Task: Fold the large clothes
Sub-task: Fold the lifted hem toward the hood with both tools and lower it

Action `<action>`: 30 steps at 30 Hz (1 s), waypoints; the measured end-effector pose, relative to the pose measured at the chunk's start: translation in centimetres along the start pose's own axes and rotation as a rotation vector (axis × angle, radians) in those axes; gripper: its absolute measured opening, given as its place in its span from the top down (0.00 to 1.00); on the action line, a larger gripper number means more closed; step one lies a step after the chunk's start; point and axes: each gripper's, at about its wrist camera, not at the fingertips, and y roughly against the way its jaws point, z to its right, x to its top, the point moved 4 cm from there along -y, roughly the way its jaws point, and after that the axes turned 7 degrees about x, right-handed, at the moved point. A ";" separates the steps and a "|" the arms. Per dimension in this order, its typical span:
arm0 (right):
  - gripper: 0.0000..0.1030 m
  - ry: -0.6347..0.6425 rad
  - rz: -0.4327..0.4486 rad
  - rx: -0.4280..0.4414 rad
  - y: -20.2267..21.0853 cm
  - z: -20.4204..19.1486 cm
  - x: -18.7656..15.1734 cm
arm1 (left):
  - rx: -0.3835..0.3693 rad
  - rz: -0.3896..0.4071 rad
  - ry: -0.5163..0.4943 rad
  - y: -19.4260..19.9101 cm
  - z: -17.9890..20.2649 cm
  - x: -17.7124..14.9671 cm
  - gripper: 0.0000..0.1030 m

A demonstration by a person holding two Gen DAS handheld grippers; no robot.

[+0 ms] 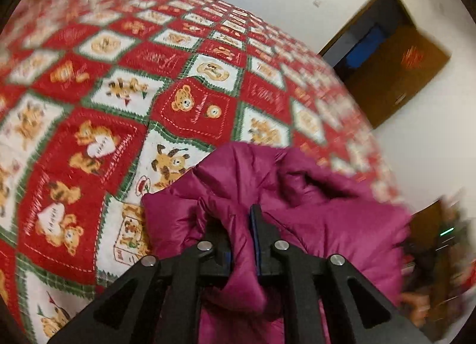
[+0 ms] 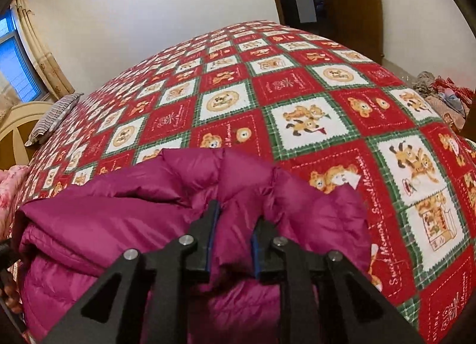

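At the near edge of the bed [image 2: 297, 82], on its red, white and green teddy-bear quilt [image 1: 89, 124], lies one magenta puffer jacket [image 2: 119, 219], bunched and partly doubled over, with both grippers at it.

Left gripper [image 1: 238, 237]: its fingers [image 1: 256, 225] stand only a little apart, with a pinched ridge of the jacket's cloth running between them; the pads appear to press on it. Right gripper [image 2: 233, 243]: a slightly wider gap, likewise filled by a puffy fold of the same jacket, which looks held.

Handling, as I judge it: the jacket is light, soft and thickly padded, with a shiny shell that is likely slippery. It will sag and spring back rather than keep a crease, so folds may need pressing flat. A thin pinch of shell alone could slide out; a hem, seam or quilted ridge gives a surer hold, and two holds set well apart along one edge would keep it spread.

Count: one jacket, two grippers, one bed with one quilt. At the far left of the bed sits one striped pillow [image 2: 53, 119]. A heap of other cloth [image 2: 443, 97] lies off the right side; how many pieces I cannot tell.
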 end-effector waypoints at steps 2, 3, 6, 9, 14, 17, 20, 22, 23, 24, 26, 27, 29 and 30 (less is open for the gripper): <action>0.78 -0.017 -0.016 0.011 -0.3 0.2 0.2 | -0.123 0.001 0.085 2.3 -1.0 1.3 0.80; 0.75 -0.029 -0.026 0.020 -0.1 0.3 0.3 | -0.137 0.016 0.086 3.4 -0.9 2.0 0.78; 0.52 -0.084 -0.057 0.053 0.6 0.6 1.2 | -0.063 0.134 0.041 7.7 -0.3 3.7 0.49; 0.22 -0.112 0.012 0.114 3.7 0.3 3.4 | -0.015 0.242 0.044 12.0 0.3 5.1 0.23; 0.34 -0.001 0.221 0.069 10.9 -2.2 5.7 | 0.146 0.321 -0.123 13.3 4.6 3.8 0.23; 0.49 0.144 0.168 0.106 10.1 -6.4 4.8 | 0.178 0.286 -0.265 10.3 8.5 1.7 0.23; 0.57 0.296 0.062 0.132 6.7 -11.3 3.1 | 0.225 0.260 -0.362 6.6 11.8 0.1 0.23; 0.58 0.359 0.025 0.096 4.0 -13.4 2.9 | 0.272 0.262 -0.382 4.4 13.0 0.5 0.23; 0.58 0.371 0.008 0.080 2.4 -14.2 3.1 | 0.309 0.272 -0.391 3.4 13.3 0.9 0.23; 0.60 0.372 -0.011 0.062 0.7 -14.8 3.4 | 0.383 0.291 -0.404 2.1 13.5 1.6 0.23; 0.64 0.381 -0.037 0.006 -2.0 -14.8 3.4 | 0.463 0.295 -0.411 0.0 13.2 2.3 0.23; 0.64 0.395 -0.046 -0.040 -3.4 -14.5 3.3 | 0.499 0.295 -0.420 -1.4 12.7 2.6 0.23; 0.64 0.394 -0.054 -0.095 -5.5 -13.4 2.6 | 0.565 0.284 -0.420 -3.4 11.4 2.6 0.23; 0.64 0.381 -0.060 -0.104 -6.3 -12.6 2.2 | 0.587 0.275 -0.417 -4.2 10.8 2.6 0.23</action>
